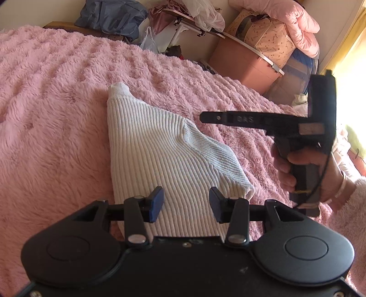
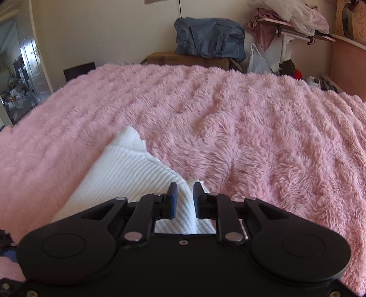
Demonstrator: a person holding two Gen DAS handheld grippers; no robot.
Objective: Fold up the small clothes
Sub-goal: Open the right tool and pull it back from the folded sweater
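A white ribbed knit garment (image 1: pixel 148 148) lies folded on the pink fluffy blanket (image 1: pixel 57 102), narrow end pointing away. My left gripper (image 1: pixel 186 201) hovers over its near part, open, with only cloth showing beneath the blue pads. My right gripper (image 1: pixel 202 117) comes in from the right, held by a hand (image 1: pixel 320 173), its tip just beside the garment's raised fold. In the right wrist view that gripper (image 2: pixel 185 196) stands open by a narrow gap above the garment (image 2: pixel 123 176). A ridge of cloth shows in the gap, and the pads do not press on it.
The blanket (image 2: pixel 251 137) covers the whole bed. Past its far edge are a blue bag (image 2: pixel 210 38) on a cardboard box (image 2: pixel 187 59), a plastic bag (image 2: pixel 257 60), a pink storage bin (image 1: pixel 242 61) and piled bedding (image 1: pixel 297 20).
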